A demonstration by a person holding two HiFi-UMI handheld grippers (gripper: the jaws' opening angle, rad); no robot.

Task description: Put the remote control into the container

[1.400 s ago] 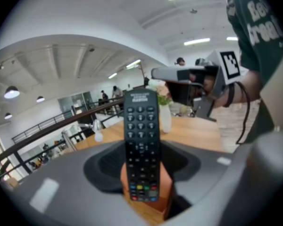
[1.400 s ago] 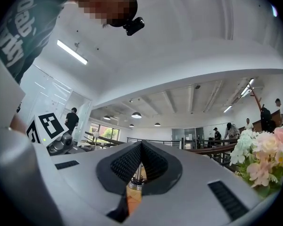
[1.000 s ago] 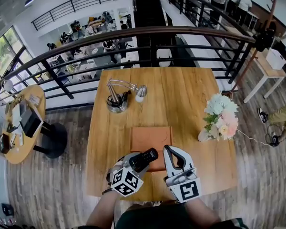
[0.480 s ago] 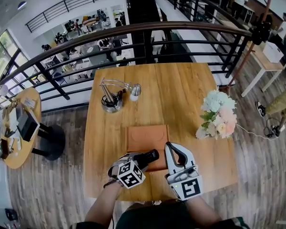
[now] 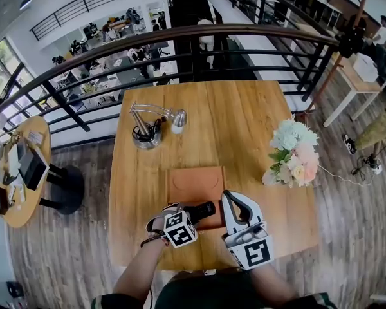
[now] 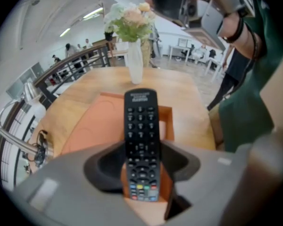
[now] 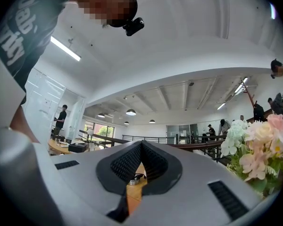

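Observation:
My left gripper point(image 5: 190, 215) is shut on a black remote control point(image 5: 197, 210), which points right along the near edge of the orange tray-like container point(image 5: 194, 180). In the left gripper view the remote point(image 6: 140, 134) stands between the dark pads point(image 6: 103, 162), its far end reaching over the container point(image 6: 95, 122). To its right, my right gripper point(image 5: 229, 198) is shut with nothing held, its tip at the container's near right corner. In the right gripper view its fingertips point(image 7: 141, 145) meet, aimed above the table.
A vase of white and pink flowers point(image 5: 294, 158) stands at the table's right edge. A desk lamp and a round holder point(image 5: 145, 132) sit at the far left. A black railing point(image 5: 199, 40) runs beyond the wooden table point(image 5: 244, 127).
My left gripper has shifted a little right and toward the container, and the remote now lies flatter along its near edge. The right gripper has hardly moved.

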